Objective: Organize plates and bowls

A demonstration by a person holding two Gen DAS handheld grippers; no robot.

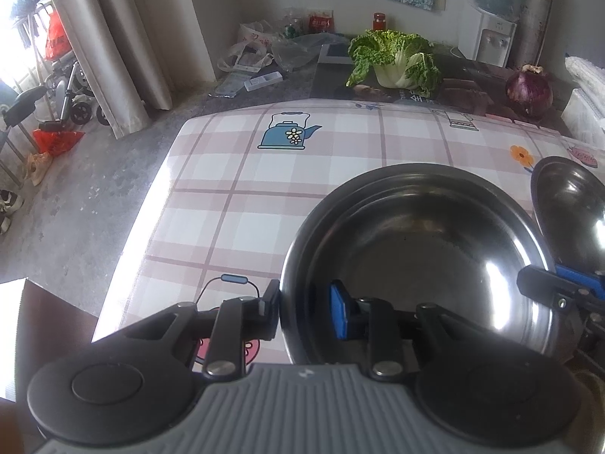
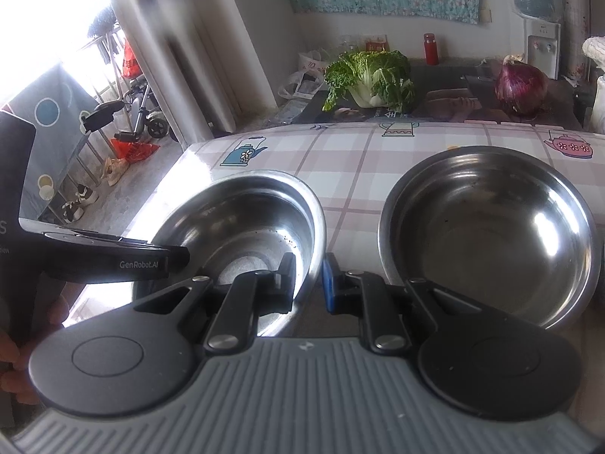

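Note:
Two steel bowls stand on a checked tablecloth. The left bowl (image 1: 416, 261) (image 2: 242, 227) has a second one nested inside it. My left gripper (image 1: 302, 310) straddles its left rim, one finger outside and the blue pad (image 1: 338, 312) inside, with a gap still showing. My right gripper (image 2: 308, 282) straddles the same bowl's right rim, jaws close to it. The right bowl (image 2: 487, 234) (image 1: 571, 208) sits apart, untouched. The right gripper also shows in the left wrist view (image 1: 556, 291), and the left gripper body in the right wrist view (image 2: 113, 257).
A cabbage (image 1: 393, 58) (image 2: 370, 77) and a purple onion (image 1: 529, 90) (image 2: 522, 85) lie on a dark mat behind the table. The table's left edge (image 1: 151, 196) drops to the floor. A water dispenser (image 1: 491, 38) stands at the back right.

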